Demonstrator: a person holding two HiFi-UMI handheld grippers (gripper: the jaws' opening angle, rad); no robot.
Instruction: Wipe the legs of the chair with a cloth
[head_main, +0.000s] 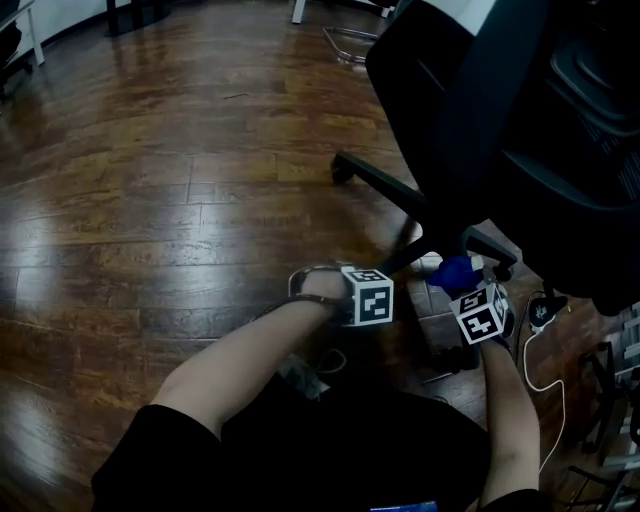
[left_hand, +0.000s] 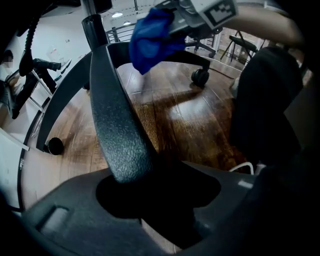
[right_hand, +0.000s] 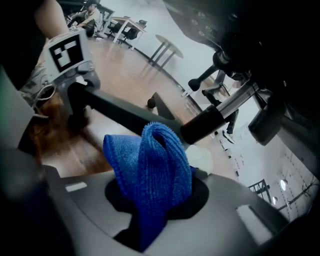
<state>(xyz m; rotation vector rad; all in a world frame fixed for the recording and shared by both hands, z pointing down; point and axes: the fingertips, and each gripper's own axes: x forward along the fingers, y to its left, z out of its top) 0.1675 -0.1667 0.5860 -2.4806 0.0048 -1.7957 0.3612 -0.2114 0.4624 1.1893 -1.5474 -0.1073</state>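
One blue cloth (right_hand: 150, 165), looped and nubbly, sits bunched in the right gripper (right_hand: 155, 197), clamped tight near the chair's hub. The left gripper (left_hand: 150, 195), partly spread, clasps a pebbled black chair leg (left_hand: 117, 125) above the glossy wood floor (head_main: 150, 200).

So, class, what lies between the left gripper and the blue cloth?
Only the black chair leg, running from the left gripper toward the cloth; the left gripper view shows it.

Black short sleeves (head_main: 155, 455); marker cubes (head_main: 367, 295) on hand-held grippers (head_main: 316, 284)
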